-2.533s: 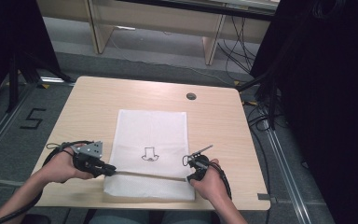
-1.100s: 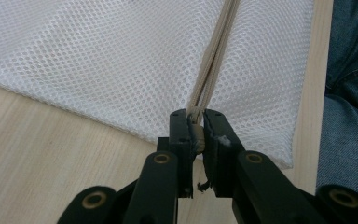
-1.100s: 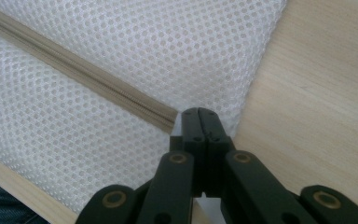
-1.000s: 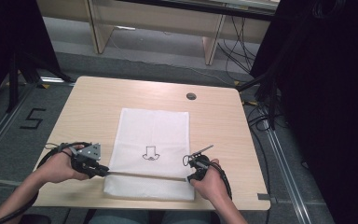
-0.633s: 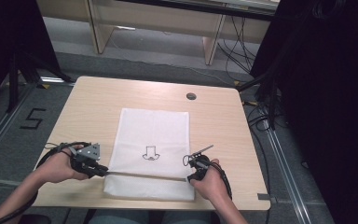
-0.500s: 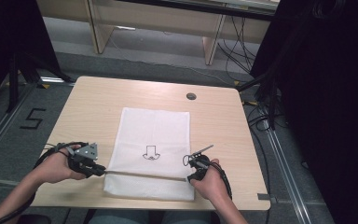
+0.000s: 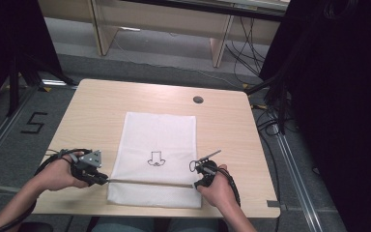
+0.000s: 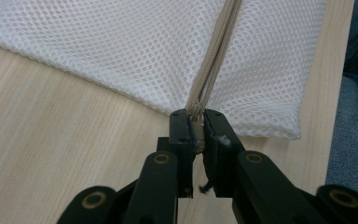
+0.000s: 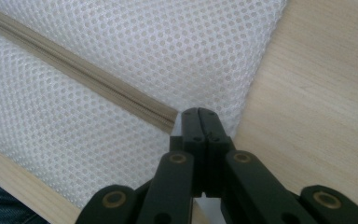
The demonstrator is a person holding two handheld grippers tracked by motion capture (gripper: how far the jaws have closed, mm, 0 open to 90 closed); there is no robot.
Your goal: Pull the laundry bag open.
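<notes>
At the left, I had the left gripper (image 8: 196, 133) with its jaws drawn narrow, clamped on the zip (image 8: 213, 74) end at the left edge of the mesh bag (image 8: 121, 51); the pull seemed to sit between the tips, though I could not tell for certain. The zip ran straight out ahead of the jaws, its two tapes lying together, so I judged it closed along its visible length. The bag lay flat on the table (image 7: 101, 111), spread between both grippers. At the right, the right gripper (image 9: 199, 122) had its jaws fully together, pinching the mesh just past the zip's right end, which lay just left of the tips. I judged the zipping finished or nearly so; letting go remained.
</notes>
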